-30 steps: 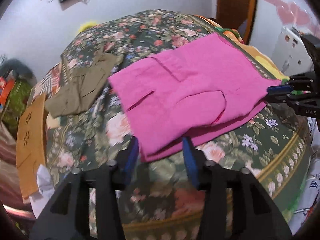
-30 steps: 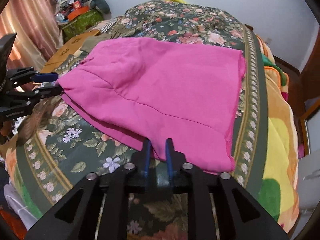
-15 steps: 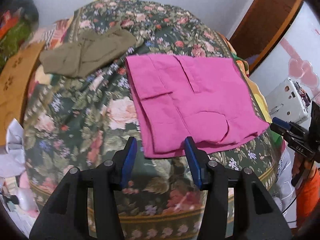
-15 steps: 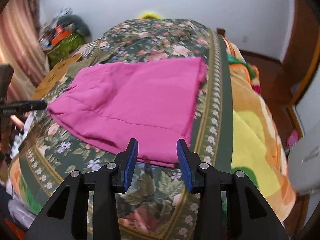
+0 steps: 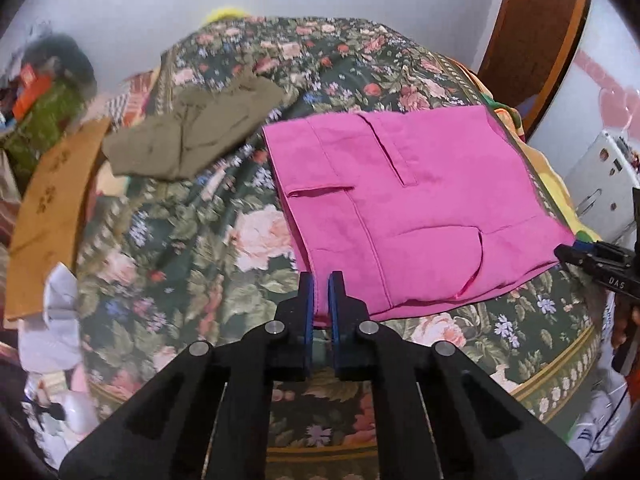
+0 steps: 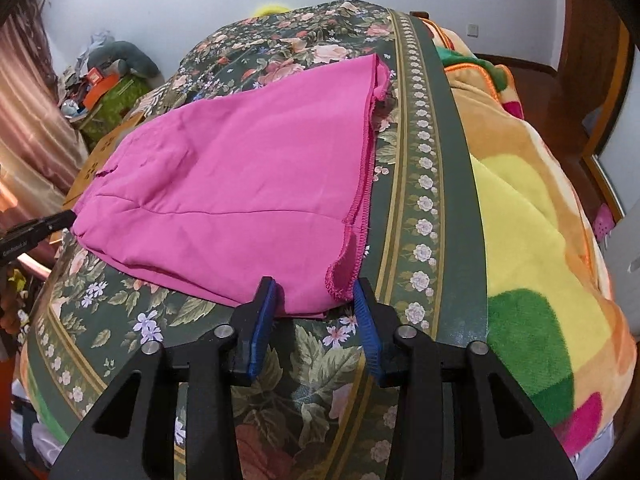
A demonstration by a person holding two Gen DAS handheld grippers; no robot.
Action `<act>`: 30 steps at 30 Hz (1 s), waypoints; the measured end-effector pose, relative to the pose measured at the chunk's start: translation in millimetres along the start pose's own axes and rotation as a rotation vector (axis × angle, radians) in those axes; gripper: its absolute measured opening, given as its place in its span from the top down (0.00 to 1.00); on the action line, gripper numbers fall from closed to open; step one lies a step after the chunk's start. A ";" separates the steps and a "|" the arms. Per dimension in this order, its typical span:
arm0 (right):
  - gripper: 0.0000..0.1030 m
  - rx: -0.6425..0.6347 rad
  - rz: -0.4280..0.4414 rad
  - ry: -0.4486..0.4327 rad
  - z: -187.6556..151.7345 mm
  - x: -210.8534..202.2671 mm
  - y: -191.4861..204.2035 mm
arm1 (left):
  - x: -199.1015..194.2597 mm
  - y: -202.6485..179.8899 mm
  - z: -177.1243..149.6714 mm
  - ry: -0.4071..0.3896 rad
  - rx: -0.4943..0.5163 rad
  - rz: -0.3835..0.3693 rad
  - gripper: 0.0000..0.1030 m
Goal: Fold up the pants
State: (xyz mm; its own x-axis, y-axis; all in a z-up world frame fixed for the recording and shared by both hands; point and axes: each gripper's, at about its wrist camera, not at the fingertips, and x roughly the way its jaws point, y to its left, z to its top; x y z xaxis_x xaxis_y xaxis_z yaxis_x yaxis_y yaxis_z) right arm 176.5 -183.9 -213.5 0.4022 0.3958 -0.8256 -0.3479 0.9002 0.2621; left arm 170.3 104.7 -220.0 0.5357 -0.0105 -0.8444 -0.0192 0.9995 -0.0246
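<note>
We saw the matte black plastic left gripper [image 5: 322, 300] built from angular linkage arms with long slotted cut-outs, each joint pinned by a round silver screw head, four in a row. Its two fingers [image 5: 307, 312] were black with flat blue pads on their inner faces. The matte black plastic right gripper [image 6: 316, 312] had the same make: black arms, four silver screws, and ribbed blue pads [image 6: 262, 320] lining the inner sides of the fingers. From the left wrist view, the right gripper's side carried white lettering reading "DAS", with a strip of skin and an orange sleeve showing just behind it at the frame's edge.
</note>
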 end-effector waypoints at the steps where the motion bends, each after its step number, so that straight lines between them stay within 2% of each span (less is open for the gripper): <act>1: 0.81 -0.010 0.003 -0.006 -0.6 -0.9 1.4 | -1.9 1.5 -0.9 -0.001 0.006 0.014 0.93; 2: 0.91 -0.027 -0.008 -0.013 -1.7 -2.6 5.1 | -2.4 3.0 -2.0 0.000 0.007 0.014 0.93; 3: 0.94 -0.046 -0.038 -0.025 -1.8 -4.3 8.4 | -1.8 3.9 -2.8 0.003 0.007 0.013 0.94; 4: 0.94 -0.068 -0.065 -0.035 -2.5 -6.2 11.7 | 0.2 5.9 -5.6 0.008 0.003 0.029 0.98; 9: 0.94 -0.055 -0.067 -0.020 -5.4 -0.9 3.7 | 13.0 10.9 -17.4 0.031 -0.029 0.020 0.98; 14: 0.93 -0.032 -0.062 0.004 -5.0 -3.1 -3.2 | 7.4 13.2 -15.2 0.034 -0.017 0.011 0.98; 17: 0.89 -0.047 -0.072 0.028 1.1 -8.8 -3.5 | -0.6 18.3 -8.3 0.020 -0.012 0.035 0.96; 18: 0.88 -0.053 -0.079 0.027 4.3 -11.3 -4.1 | -2.3 20.7 -5.3 0.015 -0.018 0.037 0.93; 20: 0.76 -0.058 -0.093 0.006 14.0 -18.1 -6.7 | -4.7 27.1 5.5 0.006 -0.039 0.034 0.85; 21: 0.71 -0.055 -0.094 -0.010 19.6 -21.6 -8.4 | -5.3 29.5 12.5 0.000 -0.045 0.036 0.77; 22: 0.61 -0.051 -0.094 -0.028 25.0 -24.6 -9.9 | -6.0 31.4 20.8 -0.013 -0.047 0.045 0.65; 23: 0.55 -0.046 -0.094 -0.049 31.5 -27.5 -11.3 | -6.8 32.4 28.2 -0.029 -0.046 0.052 0.59; 24: 0.54 -0.040 -0.095 -0.076 39.9 -30.8 -13.5 | -7.6 33.0 36.0 -0.048 -0.045 0.057 0.49; 25: 0.54 -0.037 -0.095 -0.091 45.7 -32.2 -14.3 | -8.4 33.6 42.6 -0.064 -0.043 0.060 0.45; 30: 0.54 -0.032 -0.091 -0.130 83.0 -25.5 -20.4 | 3.4 33.7 80.6 -0.102 -0.024 0.068 0.38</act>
State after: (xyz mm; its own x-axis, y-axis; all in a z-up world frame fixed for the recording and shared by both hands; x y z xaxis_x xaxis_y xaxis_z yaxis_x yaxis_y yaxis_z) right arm 243.6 -197.2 -156.3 0.5388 0.3351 -0.7729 -0.3308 0.9279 0.1717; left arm 239.5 140.7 -180.5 0.6156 0.0613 -0.7856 -0.0779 0.9968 0.0168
